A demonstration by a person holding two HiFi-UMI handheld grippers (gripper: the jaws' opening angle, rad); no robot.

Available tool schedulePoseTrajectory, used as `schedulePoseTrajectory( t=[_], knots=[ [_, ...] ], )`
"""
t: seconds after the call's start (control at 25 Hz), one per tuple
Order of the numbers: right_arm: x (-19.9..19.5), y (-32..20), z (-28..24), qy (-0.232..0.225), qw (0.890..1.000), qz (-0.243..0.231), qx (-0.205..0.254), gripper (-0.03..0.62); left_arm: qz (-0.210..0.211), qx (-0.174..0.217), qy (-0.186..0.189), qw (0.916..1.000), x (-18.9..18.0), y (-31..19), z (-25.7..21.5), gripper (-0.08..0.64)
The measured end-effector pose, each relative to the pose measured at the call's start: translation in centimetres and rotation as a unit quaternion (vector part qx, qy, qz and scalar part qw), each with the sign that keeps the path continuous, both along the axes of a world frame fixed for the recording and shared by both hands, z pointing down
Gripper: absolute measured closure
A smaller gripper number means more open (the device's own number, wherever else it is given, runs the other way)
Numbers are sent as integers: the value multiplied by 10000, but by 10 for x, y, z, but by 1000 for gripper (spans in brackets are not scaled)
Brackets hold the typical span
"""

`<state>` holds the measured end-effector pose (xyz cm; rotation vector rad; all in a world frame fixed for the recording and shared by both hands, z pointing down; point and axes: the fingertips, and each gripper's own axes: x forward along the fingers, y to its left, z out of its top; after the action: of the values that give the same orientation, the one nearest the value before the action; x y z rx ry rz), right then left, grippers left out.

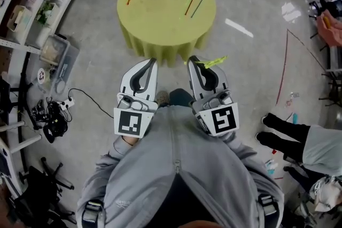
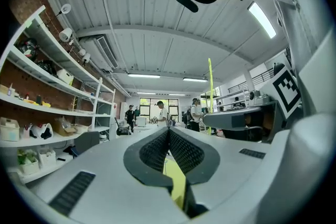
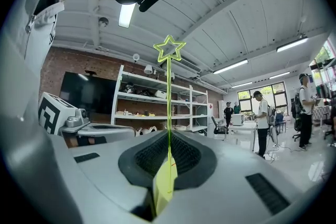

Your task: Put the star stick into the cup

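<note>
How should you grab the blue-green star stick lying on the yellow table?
Pinch the thin shaft of the blue-green star stick near its middle, coming straight down with the jaws across it. It lies flat on the table, so only its top is reachable. An orange star stick lies close on its left, so favour its right side. The left gripper holds nothing.

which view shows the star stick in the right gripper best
The right gripper view: the star stick stands clamped in the right gripper, shaft and outlined star both clear. The head view shows only a short, foreshortened piece at the jaw tips; the left gripper view shows just a thin shaft.
</note>
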<state>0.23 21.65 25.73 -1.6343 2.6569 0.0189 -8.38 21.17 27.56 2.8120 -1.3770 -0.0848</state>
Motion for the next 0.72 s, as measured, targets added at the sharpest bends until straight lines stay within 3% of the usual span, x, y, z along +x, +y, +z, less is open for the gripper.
schedulePoseTrajectory(
  t=[0.48, 0.72],
  knots=[
    [13, -23, -5, -2, 9999, 61, 146, 555, 86, 132, -61, 9999, 11, -24, -4, 545],
    [9, -61, -8, 27, 9996, -79, 259, 555, -34, 155, -2, 9999, 8, -62, -4, 545]
  ],
)
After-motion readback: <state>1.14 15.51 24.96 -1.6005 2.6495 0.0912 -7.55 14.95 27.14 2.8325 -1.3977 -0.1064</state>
